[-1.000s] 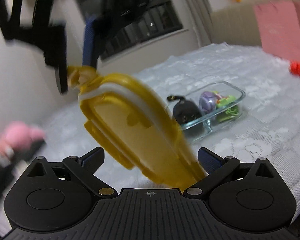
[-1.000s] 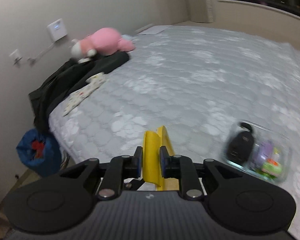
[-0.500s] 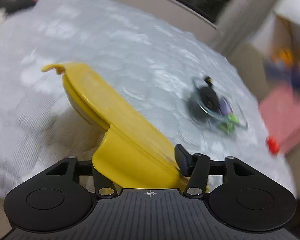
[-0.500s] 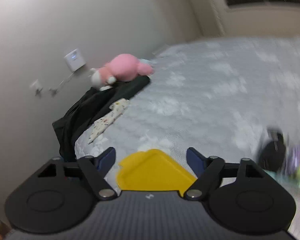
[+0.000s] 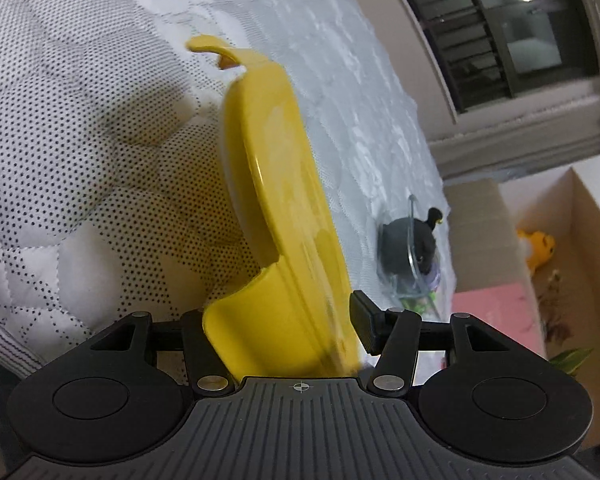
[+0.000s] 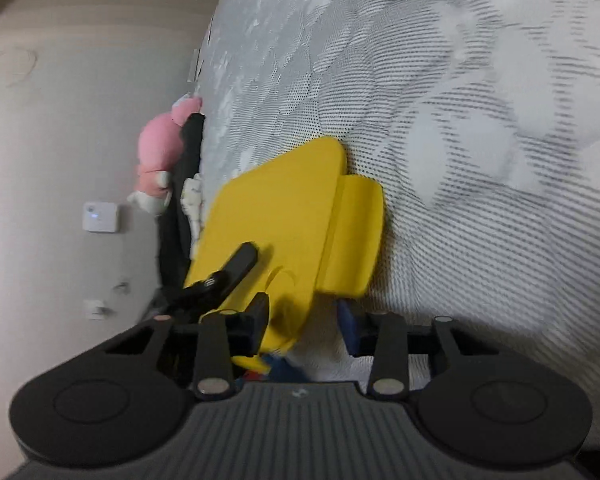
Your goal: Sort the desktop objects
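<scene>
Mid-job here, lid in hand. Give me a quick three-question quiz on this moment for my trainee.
1. True or false: the yellow lid sits clamped between the jaws of the left gripper.
2. Which toy shows most clearly inside the glass container? A) black toy B) pink plush C) blue car
3. Fill in: in the right wrist view, bedspread shows between the lid and one pad, so the jaws of the right gripper are ____.

Key: 1 true; 2 A; 3 open.
</scene>
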### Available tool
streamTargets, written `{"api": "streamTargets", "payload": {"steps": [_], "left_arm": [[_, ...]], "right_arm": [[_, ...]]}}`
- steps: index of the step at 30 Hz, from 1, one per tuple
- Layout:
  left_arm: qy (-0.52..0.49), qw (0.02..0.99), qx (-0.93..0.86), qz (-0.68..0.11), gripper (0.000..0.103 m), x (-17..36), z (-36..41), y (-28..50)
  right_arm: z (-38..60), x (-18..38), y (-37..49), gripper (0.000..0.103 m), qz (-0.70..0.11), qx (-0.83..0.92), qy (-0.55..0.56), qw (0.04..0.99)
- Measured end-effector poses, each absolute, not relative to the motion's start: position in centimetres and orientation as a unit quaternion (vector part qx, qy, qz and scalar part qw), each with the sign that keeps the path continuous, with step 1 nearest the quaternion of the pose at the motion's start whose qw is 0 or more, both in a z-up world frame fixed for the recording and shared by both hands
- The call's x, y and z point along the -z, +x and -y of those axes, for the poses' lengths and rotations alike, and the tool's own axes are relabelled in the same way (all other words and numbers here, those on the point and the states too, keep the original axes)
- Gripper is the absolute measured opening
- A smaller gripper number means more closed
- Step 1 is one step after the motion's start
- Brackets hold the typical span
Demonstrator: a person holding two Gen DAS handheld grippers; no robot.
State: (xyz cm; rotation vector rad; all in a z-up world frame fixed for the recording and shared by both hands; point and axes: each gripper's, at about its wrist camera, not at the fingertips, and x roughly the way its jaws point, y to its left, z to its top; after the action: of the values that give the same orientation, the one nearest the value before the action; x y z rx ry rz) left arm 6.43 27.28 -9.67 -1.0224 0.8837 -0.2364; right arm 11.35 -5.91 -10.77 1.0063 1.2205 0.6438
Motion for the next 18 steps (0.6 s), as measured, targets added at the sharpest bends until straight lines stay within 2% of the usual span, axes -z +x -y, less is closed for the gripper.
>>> {"api": "streamTargets", "payload": {"steps": [1,2,3,5,8,11,13,15,18], "left_arm": [[-0.473,0.775,0.109,-0.405,0.065,9.9,-27.5,6.7],[-0.474,0.777,0.107,-0.400,0.076,10.0,-27.8,6.6],[-0.477,0.778,0.104,-0.396,0.082,10.1,-28.1,6.7],[-0.499,0.766,0.113,-0.389,0.084,10.6,-28.9,6.7],[-0.510,0.765,0.117,-0.376,0.094,10.5,-29.5,7.0],[-0.495,0.782,0.106,-0.363,0.094,9.4,-28.8,7.9],[-0.486,0.782,0.122,-0.371,0.086,8.7,-27.5,9.4],[-0.449,0.800,0.122,-0.380,0.055,7.2,-25.4,10.8],[-0.399,0.822,0.142,-0.380,0.052,4.1,-21.8,13.1]], "right_arm": [[5.7,11.1,11.6,0.030,-0.534,-0.279,0.453,0.658],[5.6,11.4,12.0,0.027,-0.527,-0.275,0.462,0.658],[5.7,11.3,12.2,0.020,-0.516,-0.280,0.464,0.664],[6.1,10.6,12.4,0.018,-0.493,-0.294,0.459,0.678],[7.7,8.4,12.4,0.017,-0.463,-0.298,0.435,0.713],[10.2,6.1,12.8,0.017,-0.447,-0.316,0.437,0.713],[11.6,4.3,13.1,0.016,-0.430,-0.326,0.419,0.730],[13.2,2.1,13.2,0.017,-0.403,-0.330,0.389,0.760],[16.3,-1.1,13.4,0.017,-0.358,-0.325,0.356,0.800]]}}
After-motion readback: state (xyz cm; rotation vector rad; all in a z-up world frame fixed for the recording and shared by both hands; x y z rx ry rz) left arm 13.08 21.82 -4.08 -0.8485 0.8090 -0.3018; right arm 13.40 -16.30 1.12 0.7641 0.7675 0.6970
